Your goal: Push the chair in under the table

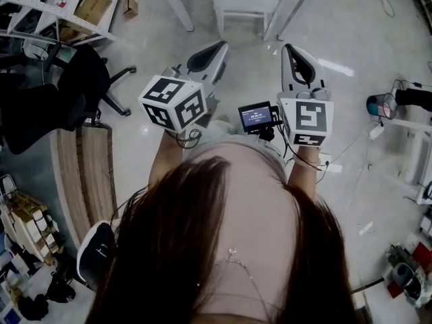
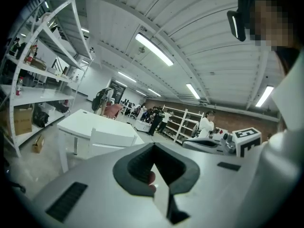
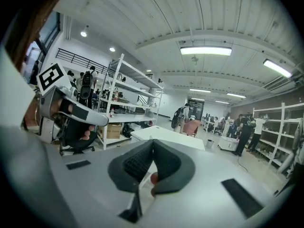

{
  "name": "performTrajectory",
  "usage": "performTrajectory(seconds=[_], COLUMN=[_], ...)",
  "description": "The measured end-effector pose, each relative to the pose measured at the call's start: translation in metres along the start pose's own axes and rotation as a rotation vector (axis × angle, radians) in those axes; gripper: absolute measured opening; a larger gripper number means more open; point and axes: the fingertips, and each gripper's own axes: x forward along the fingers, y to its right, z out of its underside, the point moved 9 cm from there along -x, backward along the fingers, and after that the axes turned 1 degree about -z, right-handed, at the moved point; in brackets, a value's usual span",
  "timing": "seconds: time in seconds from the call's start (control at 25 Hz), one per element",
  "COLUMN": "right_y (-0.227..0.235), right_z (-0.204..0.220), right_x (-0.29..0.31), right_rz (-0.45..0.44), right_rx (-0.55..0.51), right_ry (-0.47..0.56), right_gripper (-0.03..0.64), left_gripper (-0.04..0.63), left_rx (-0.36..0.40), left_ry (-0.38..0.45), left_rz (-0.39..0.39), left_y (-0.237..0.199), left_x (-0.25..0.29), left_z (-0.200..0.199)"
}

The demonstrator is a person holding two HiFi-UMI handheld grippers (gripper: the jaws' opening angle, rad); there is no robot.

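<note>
In the head view a white chair (image 1: 244, 4) stands between the legs of a white table (image 1: 177, 5) at the top edge, some way ahead of both grippers. My left gripper (image 1: 217, 47) and right gripper (image 1: 290, 50) are held side by side above the floor and point toward it. Both are shut with nothing between the jaws. The left gripper view shows the left gripper (image 2: 153, 148), and beyond it the table (image 2: 85, 121) and the chair's back (image 2: 112, 137). In the right gripper view the right gripper (image 3: 152, 144) is shut and the table (image 3: 167, 136) lies ahead.
A black office chair (image 1: 71, 93) and a wooden board (image 1: 84, 171) are on the left. White shelving (image 1: 57, 15) with a cardboard box (image 1: 92, 5) stands at the upper left. Cables and small devices (image 1: 381, 104) lie at the right. People (image 2: 156, 118) stand far behind the table.
</note>
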Motion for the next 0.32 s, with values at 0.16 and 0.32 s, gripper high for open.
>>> performTrajectory(seconds=[0.16, 0.32], right_y=[0.010, 0.025], right_z=[0.005, 0.009], right_x=[-0.001, -0.006], right_rz=[-0.005, -0.018], right_rx=[0.003, 0.012], right_ry=[-0.004, -0.010], right_gripper=[0.021, 0.021], left_gripper=[0.008, 0.008], left_rx=[-0.002, -0.002], left_ry=[-0.003, -0.002], left_rz=[0.011, 0.013], left_y=[0.007, 0.019], left_x=[0.011, 0.025], left_z=[0.003, 0.003])
